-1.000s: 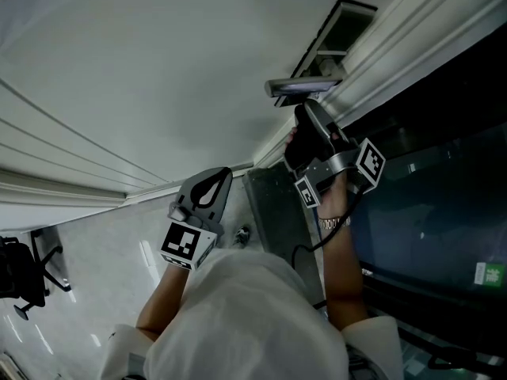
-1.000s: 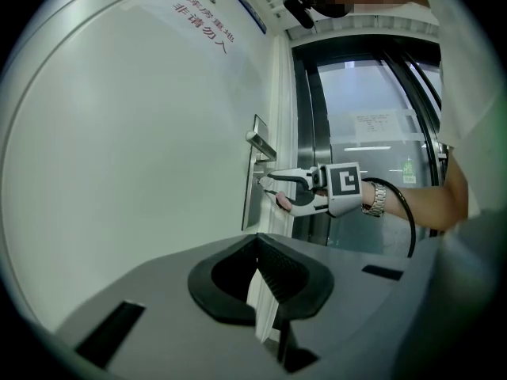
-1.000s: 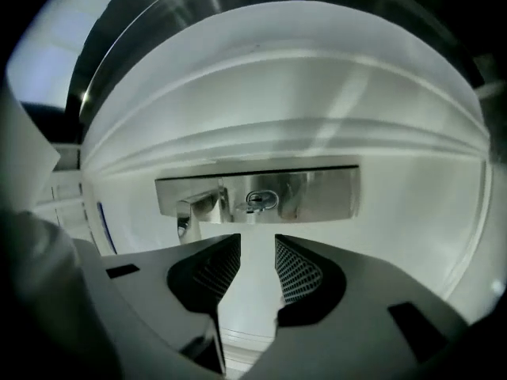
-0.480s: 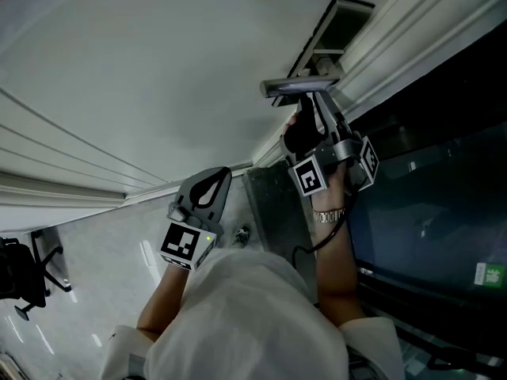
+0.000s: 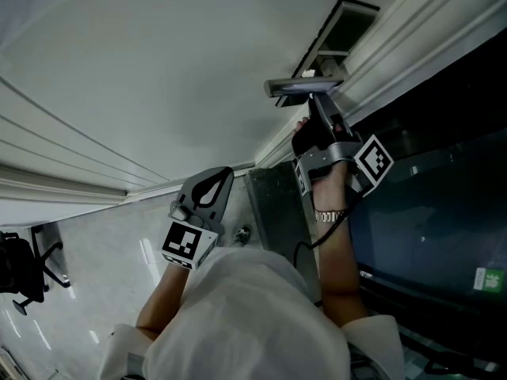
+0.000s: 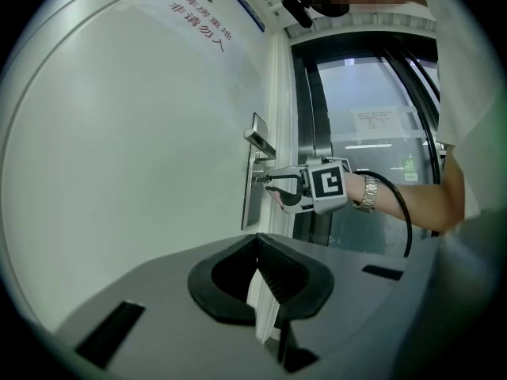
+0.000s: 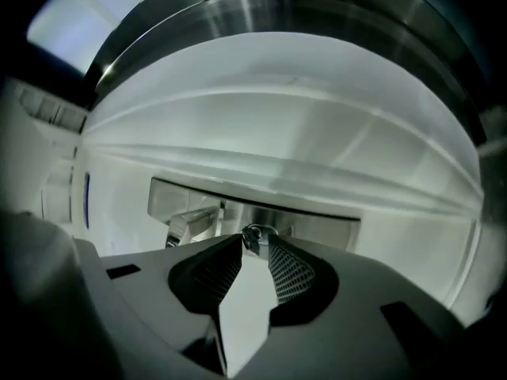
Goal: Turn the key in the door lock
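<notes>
Clamping its jaws on the small metal head of the key (image 7: 252,234), the right hand-held gripper (image 5: 315,101) meets the steel lock plate (image 7: 317,224) just below the lever handle (image 7: 190,224), at the door's (image 5: 158,70) edge by the frame. The key sits at the jaw tips against the plate. Its long axis runs in line with the jaws, level and pointing straight into the door face. The shaft itself is too small to make out. From the left gripper view, this hand-held gripper reaches the plate horizontally. The left hand-held gripper (image 5: 226,172) hangs well apart from the lock, lower along the door, with its jaws together on nothing.
</notes>
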### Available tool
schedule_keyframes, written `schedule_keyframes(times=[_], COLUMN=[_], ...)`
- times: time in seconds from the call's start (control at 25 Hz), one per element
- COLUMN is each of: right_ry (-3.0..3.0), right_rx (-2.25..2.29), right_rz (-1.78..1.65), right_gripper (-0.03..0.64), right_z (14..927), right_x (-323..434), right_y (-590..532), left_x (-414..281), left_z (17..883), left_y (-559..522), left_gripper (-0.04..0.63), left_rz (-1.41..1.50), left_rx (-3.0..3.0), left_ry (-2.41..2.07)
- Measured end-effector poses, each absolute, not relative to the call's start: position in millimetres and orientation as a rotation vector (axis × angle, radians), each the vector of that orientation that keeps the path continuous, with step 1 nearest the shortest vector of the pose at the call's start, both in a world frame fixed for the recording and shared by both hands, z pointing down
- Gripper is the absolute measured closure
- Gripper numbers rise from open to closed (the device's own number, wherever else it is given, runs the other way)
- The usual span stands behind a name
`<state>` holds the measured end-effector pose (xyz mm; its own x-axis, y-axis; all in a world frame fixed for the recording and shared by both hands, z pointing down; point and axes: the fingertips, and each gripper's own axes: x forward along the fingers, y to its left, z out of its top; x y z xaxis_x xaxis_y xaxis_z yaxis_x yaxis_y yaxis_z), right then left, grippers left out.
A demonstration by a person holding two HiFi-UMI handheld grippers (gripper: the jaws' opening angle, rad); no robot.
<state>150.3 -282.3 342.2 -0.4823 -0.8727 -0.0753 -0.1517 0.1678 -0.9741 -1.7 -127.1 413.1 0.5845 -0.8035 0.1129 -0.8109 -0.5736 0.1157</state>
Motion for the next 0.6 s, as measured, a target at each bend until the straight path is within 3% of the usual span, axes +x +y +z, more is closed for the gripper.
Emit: schedule_keyframes(times=[0.12,0.28,0.44,0.6], right_ry=[2.064,2.442,2.764,2.829], right_rx=[-1.250,-1.641,-2.006,-2.101], right_rz=[-1.115,-0.636,0.097,0.587], right_gripper=[0.603,0.606,0.607,0.606], right_z=[330,320,314,310], right_x=[155,146,131,119], right_y=[-286,-283,-278,-271], left_x=[-1,0,-1,-1], left_z=[411,405,404,406], left_y=[-127,-126,-124,-123], left_gripper=[0.589,0.589,0.589,0.589], left_rz=[0.069,0.051,0.051,0.049], left_rx=[2.656,2.660,2.664,2.658], left_ry=[-1.365,-1.370,-1.368,-1.366])
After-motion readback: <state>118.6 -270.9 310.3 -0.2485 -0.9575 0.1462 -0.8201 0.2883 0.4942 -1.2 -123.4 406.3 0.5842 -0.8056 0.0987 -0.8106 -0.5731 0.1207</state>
